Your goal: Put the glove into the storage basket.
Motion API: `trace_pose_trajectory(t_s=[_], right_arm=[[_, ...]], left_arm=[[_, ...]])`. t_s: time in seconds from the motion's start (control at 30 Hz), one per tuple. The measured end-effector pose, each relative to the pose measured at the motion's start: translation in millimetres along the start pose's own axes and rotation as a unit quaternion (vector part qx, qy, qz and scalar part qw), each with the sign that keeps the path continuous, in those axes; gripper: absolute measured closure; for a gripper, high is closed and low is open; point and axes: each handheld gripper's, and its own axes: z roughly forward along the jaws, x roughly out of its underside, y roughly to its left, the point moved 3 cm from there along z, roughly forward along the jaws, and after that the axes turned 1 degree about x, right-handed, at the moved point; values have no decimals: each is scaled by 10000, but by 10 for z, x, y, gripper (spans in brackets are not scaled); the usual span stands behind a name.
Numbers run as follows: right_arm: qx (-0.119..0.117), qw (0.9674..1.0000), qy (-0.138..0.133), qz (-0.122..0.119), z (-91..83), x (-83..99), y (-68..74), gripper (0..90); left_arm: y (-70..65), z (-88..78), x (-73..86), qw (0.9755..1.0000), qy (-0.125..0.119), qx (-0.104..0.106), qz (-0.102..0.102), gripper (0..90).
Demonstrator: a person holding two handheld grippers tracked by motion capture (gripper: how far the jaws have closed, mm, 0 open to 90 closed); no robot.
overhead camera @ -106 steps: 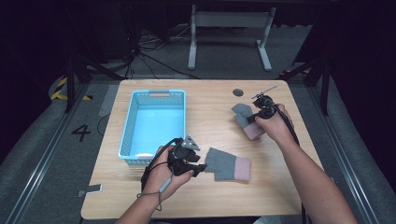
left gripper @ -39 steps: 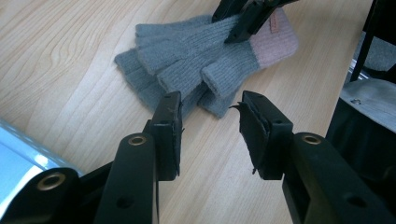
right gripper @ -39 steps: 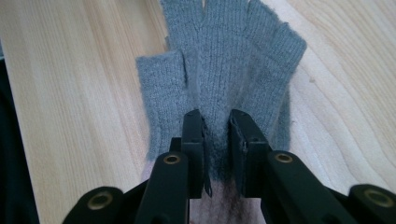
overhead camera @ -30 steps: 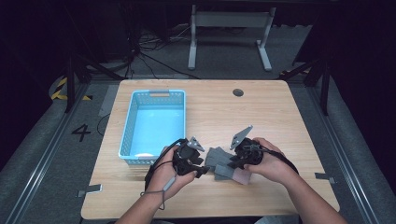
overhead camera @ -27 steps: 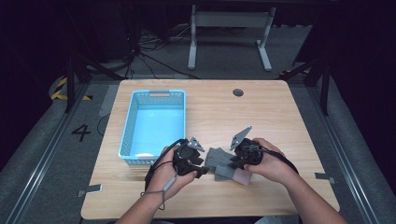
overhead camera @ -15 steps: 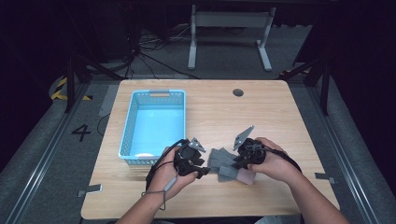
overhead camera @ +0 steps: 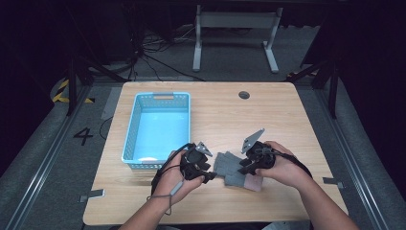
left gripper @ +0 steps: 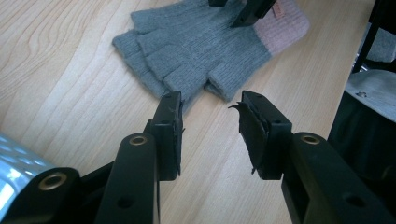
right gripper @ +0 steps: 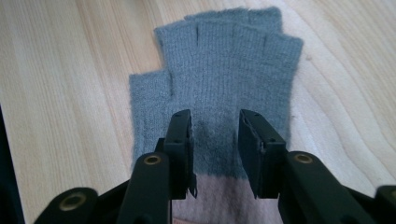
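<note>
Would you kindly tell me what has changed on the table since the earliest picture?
The right gripper carried the second grey fingerless knit glove with pink cuff from the far right and laid it on its twin; its fingers have just been opening, letting go. The left gripper and the blue plastic basket stayed put.

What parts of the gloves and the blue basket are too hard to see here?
- Lower glove: left gripper view, the upper glove covers most of it.
- Pink cuff: right gripper view, the right claw and the bottom edge cut it off.
- Blue basket: high view, its near right corner sits behind the left claw.
- Label on the cuff: left gripper view, too small to read.
</note>
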Motion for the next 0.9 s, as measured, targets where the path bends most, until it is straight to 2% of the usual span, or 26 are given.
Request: trace_pose_trajectory(t_s=[0.3,0.33,0.37,0.43,0.57,0.73,0.9], right_arm=[[227,9984,-393,327,-250,94,-14,639],[243,9973,-556,423,-305,172,-4,638],[243,9973,-556,423,-305,172,-4,638],[352,9957,-656,548,-373,327,1,640],[397,9945,-618,747,-429,471,-18,627],[437,9933,-573,900,-451,589,-18,624],[637,9911,-497,1058,-467,747,19,626]], left_arm=[[-5,31,-14,10000,-21,38,-2,634],[-11,44,-2,10000,-3,30,-2,639],[-11,44,-2,10000,-3,30,-2,645],[-18,70,5,10000,-41,23,14,649],[-17,163,49,10000,-16,15,55,658],[15,267,145,9999,135,-27,-68,659],[-39,351,222,9997,243,-25,-85,674]])
